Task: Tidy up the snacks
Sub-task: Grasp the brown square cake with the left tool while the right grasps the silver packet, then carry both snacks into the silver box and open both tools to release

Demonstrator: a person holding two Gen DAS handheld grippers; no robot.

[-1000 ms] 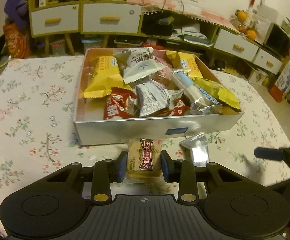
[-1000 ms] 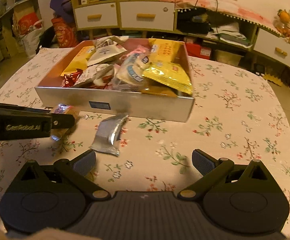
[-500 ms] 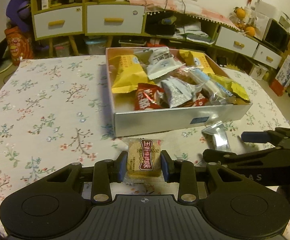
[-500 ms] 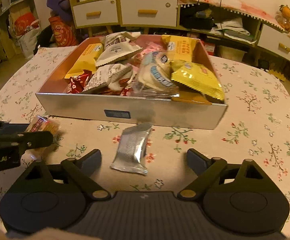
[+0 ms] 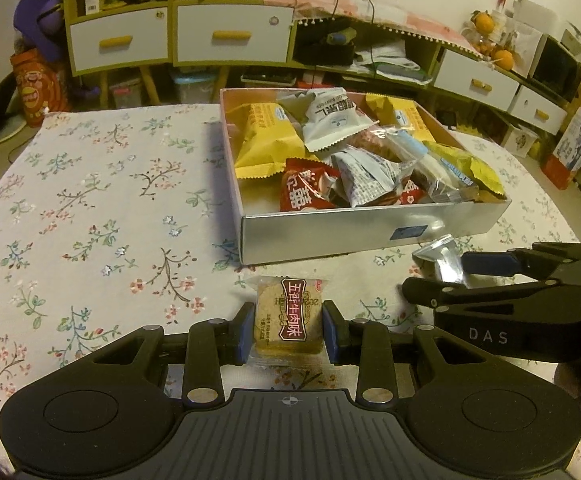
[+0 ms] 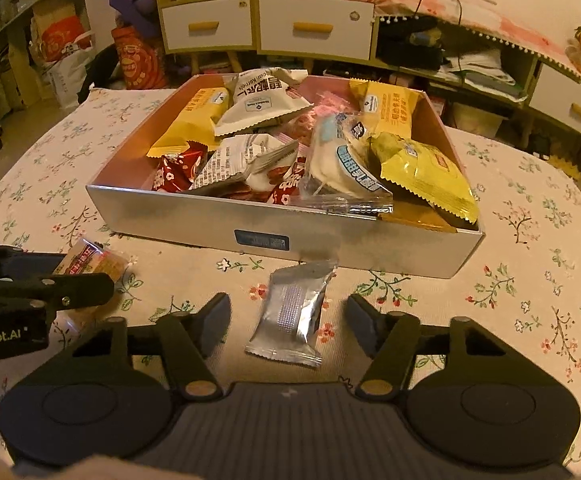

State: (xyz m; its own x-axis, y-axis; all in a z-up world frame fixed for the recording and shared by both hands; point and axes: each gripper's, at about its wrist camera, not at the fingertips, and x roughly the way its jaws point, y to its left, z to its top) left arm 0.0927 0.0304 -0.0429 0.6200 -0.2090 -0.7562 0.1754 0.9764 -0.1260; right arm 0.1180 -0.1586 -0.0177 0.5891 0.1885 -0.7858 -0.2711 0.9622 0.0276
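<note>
While the right gripper (image 6: 288, 322) is drawing its fingers in around the silver packet (image 6: 292, 314), having stood at full width a second ago, no pad is touching the wrapper yet: a gap is showing on both sides, and the packet is lying flat on the flowered tablecloth (image 6: 530, 288), just in front of the near wall of the box (image 6: 370, 242). Item one, then: silver packet, now framed between the right fingers where a second ago it was lying off to their left; the jaws have just been closing on it, half narrowed, grip not yet made. Item two: brown biscuit packet (image 5: 288, 318), sitting clamped between the blue pads of the left gripper (image 5: 288, 330), narrow and holding it exactly as in both earlier views, close above the cloth and short of the box. Item three: box, holding a heap of yellow, white and red snack bags, now appearing further to the right in the left view than before. Reading for the task: both loose snacks outside the box are being claimed at once, one already secured and one about to be pinched, so the likely remaining work is finishing the right squeeze and carrying both packets over the near wall into the box.
</note>
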